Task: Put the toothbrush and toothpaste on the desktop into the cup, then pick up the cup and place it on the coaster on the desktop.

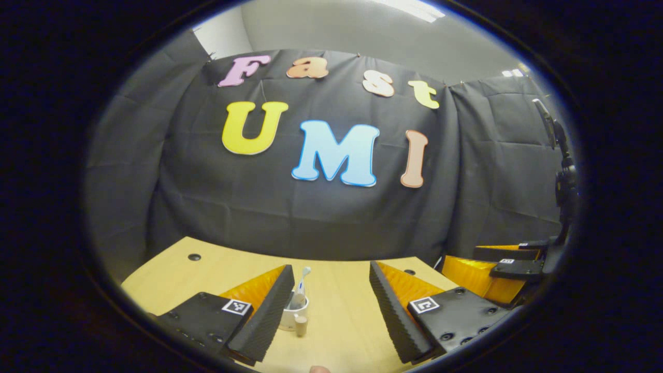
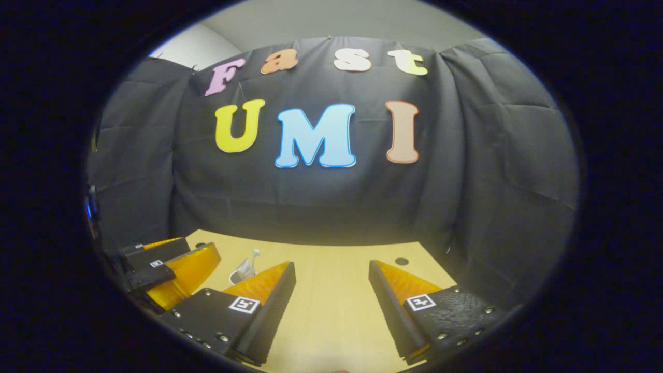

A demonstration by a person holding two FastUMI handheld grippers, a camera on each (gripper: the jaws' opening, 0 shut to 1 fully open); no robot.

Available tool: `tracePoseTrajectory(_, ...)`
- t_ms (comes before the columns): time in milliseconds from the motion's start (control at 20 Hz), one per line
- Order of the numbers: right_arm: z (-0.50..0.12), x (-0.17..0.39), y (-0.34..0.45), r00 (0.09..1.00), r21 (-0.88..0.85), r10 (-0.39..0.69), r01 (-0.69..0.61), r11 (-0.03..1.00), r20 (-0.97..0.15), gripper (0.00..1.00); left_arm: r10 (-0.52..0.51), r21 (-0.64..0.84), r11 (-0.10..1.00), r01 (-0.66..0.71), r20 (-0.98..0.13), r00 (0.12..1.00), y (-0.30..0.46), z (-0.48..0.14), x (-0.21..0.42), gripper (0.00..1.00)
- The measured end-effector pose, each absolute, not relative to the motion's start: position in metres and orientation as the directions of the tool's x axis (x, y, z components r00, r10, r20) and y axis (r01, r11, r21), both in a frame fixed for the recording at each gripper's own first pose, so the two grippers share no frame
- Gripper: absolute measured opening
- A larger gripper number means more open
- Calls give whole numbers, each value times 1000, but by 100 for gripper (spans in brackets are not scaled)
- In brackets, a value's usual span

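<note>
A toothbrush (image 1: 303, 280) is standing in a cup (image 1: 294, 315) sitting on the counter (image 1: 336, 305), before the cloth wall.

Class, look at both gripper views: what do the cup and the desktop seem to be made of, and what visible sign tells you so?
Cup: probably ceramic or hard plastic; white, smooth, opaque wall, though too small to settle which. It holds the toothbrush.
Desktop: likely wood or wood-look laminate; pale tan, even, matt surface with faint sheen and round dark cable holes.
</note>
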State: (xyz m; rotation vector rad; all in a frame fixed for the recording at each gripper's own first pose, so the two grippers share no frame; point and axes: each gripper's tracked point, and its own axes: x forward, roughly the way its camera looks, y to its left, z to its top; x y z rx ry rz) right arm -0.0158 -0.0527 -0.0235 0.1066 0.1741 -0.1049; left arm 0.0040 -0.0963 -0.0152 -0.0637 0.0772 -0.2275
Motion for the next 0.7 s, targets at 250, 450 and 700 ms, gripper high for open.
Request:
tracePoseTrajectory(250,-8,-22,-69,990,52,-115,120,991,-77,87,-199,-39,979,199,14,980,-111,6,-17,95)
tracePoseTrajectory(450,0,-25,-82,993,21,-115,116,993,-24,87,-168,-9,986,169,39,985,-116,8,-25,94)
tracePoseTrajectory(700,2,-24,-92,994,26,-107,108,994,-10,87,-143,-16,989,144,48,989,-122,9,-30,94)
